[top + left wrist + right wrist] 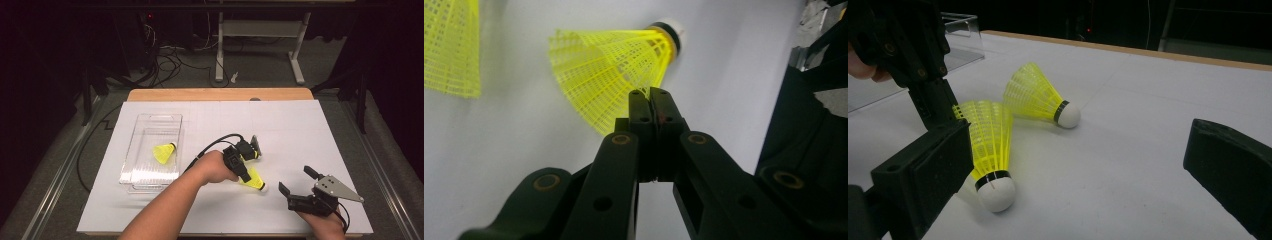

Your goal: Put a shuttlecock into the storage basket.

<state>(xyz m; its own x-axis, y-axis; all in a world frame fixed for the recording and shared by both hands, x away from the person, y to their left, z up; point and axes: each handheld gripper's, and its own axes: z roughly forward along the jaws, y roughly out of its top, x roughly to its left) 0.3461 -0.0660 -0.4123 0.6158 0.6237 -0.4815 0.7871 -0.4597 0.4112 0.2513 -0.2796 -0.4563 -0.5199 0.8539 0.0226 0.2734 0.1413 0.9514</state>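
Fingers (644, 107) of the left gripper (248, 176) are pressed together on the rim of a yellow plastic shuttlecock's (611, 65) mesh skirt, pinching a thin edge of it; the jaws have closed right down. That shuttlecock lies on its side on the white table surface (300, 130), right of centre and toward the near edge, cork pointing to the right gripper (299, 184). A second yellow shuttlecock (1040, 95) lies just beside it, farther from the near edge. Right gripper rests near the near right corner with its jaws spread wide and nothing between them. A third shuttlecock (165, 152) sits inside a clear plastic tray (135, 150) on the left half of the surface.
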